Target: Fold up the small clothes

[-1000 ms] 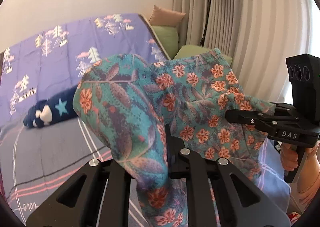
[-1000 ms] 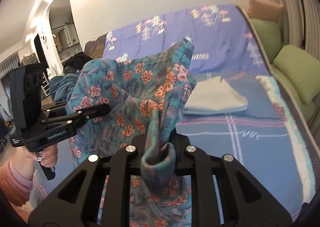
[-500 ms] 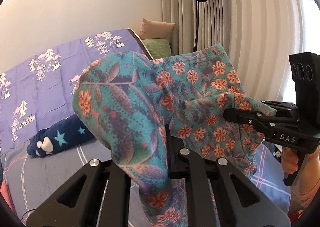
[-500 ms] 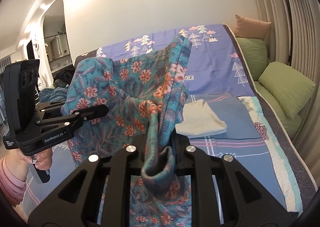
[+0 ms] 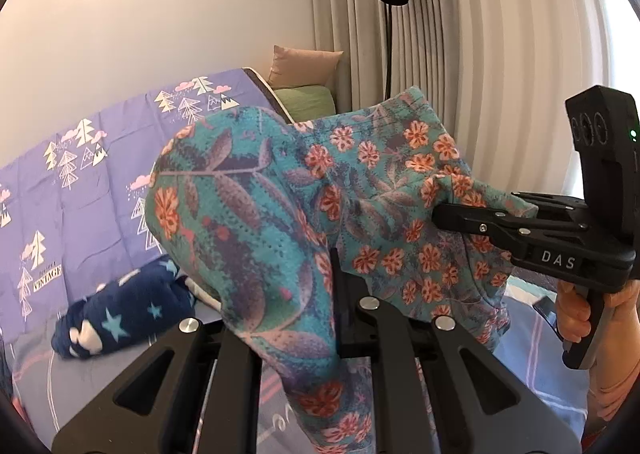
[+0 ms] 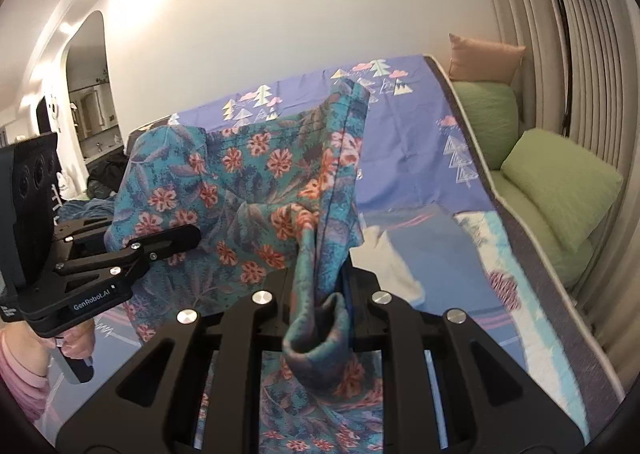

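Observation:
A teal garment with orange flowers [image 5: 248,206] hangs stretched in the air between both grippers, above the bed. My left gripper [image 5: 320,294] is shut on one bunched edge of it; cloth drapes over and hides most of its fingers. In the left wrist view my right gripper [image 5: 440,214] comes in from the right, shut on the garment's other edge, with a person's hand on its handle. The right wrist view shows the garment [image 6: 240,182] pinched in a fold by my right gripper [image 6: 320,286]. At the left of that view my left gripper [image 6: 192,232] clamps the far side.
The bed has a purple tree-print cover [image 5: 80,182]. A navy star-print garment [image 5: 120,310] lies on it at the left, and a folded white cloth [image 6: 384,254] sits beyond the held garment. Green cushions [image 6: 560,190], a floor lamp [image 5: 390,14] and curtains line the right side.
Both grippers have risen with the floral garment still held between them; the bed and the things on it have sunk lower in both views.

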`<move>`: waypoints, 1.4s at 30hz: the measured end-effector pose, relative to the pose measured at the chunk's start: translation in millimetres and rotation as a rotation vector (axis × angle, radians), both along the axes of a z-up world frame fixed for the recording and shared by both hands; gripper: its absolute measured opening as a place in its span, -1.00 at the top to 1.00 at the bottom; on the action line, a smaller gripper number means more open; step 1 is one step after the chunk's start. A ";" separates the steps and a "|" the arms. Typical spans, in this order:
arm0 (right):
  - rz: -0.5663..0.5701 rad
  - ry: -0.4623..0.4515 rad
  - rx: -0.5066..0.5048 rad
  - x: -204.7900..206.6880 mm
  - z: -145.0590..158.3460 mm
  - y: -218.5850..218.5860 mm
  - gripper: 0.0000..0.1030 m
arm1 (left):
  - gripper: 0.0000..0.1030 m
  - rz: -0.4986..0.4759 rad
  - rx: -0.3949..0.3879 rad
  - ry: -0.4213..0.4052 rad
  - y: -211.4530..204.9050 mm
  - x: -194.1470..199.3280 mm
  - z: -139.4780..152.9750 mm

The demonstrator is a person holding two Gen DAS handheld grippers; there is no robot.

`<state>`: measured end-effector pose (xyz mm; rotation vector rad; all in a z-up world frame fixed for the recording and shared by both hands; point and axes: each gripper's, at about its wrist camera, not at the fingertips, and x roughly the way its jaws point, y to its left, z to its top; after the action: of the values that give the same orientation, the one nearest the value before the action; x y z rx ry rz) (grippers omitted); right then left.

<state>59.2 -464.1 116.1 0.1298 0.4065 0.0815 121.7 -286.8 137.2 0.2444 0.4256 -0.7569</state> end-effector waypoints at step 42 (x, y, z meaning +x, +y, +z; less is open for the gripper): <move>-0.269 0.254 -0.005 42.4 -100.0 -0.5 -0.30 | -0.79 0.250 0.071 0.161 4.2 71.6 -101.9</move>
<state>101.7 -464.6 16.1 0.1899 0.6385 -0.2031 193.2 -282.6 35.3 0.1925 0.6241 -0.5182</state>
